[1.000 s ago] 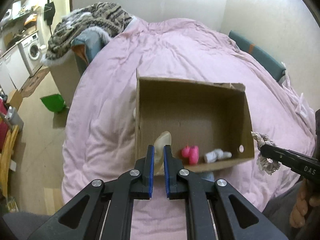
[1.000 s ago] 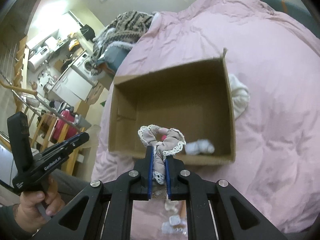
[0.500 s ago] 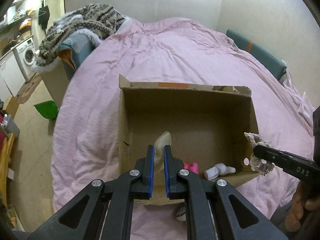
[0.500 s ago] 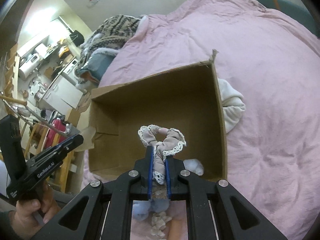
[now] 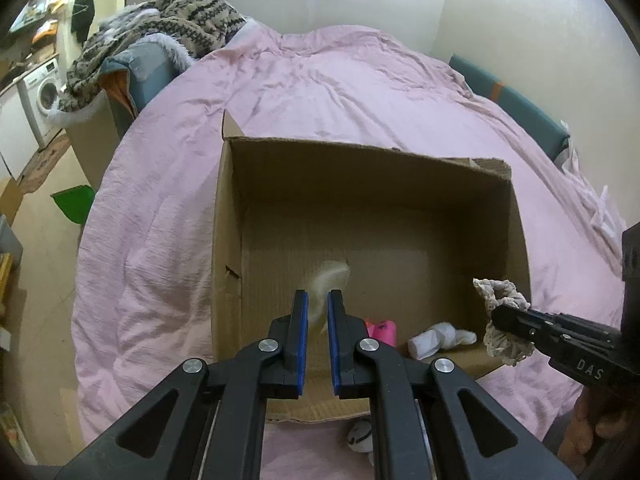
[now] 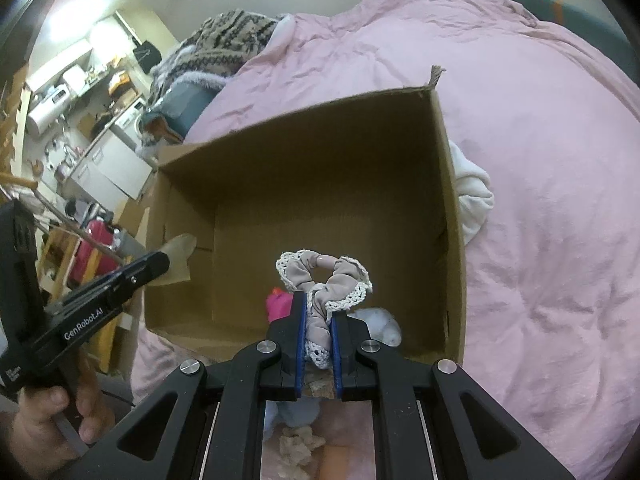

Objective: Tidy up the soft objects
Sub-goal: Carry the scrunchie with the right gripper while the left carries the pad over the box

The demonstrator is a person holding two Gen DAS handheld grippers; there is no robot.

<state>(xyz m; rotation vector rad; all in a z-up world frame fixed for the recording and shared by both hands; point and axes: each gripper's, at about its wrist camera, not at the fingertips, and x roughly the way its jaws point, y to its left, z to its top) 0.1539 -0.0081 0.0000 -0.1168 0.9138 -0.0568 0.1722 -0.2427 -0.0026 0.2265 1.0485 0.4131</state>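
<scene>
A bedroom is shown, with a bed (image 5: 360,92) covered by a pink quilt and a heap of patterned knitwear (image 5: 160,28) at its far left corner. An open cardboard box (image 5: 224,216) is set on the quilt, just ahead of both tools. The left tool (image 5: 317,308) is held over the near-left part of the box, and a pale, thin soft item (image 5: 329,280) is seen between its blue pads; whether it is firmly pinched cannot be told, since the item is blurred and a gap shows between the pads. The right tool (image 6: 317,312) is closed on a lace-trimmed scrunchie (image 6: 324,276), which is held above the near-right corner of the box, its loop pointing forward along the fingers. On the box floor, directly beneath and slightly ahead of the two tools, a pink item (image 5: 382,330) and a white rolled item (image 5: 436,338) are lying near the front wall. The box opening lies straight below both held pieces, so a release is judged to be all that remains; the right tool appears nearer the box wall, and a drop there could catch the rim.
</scene>
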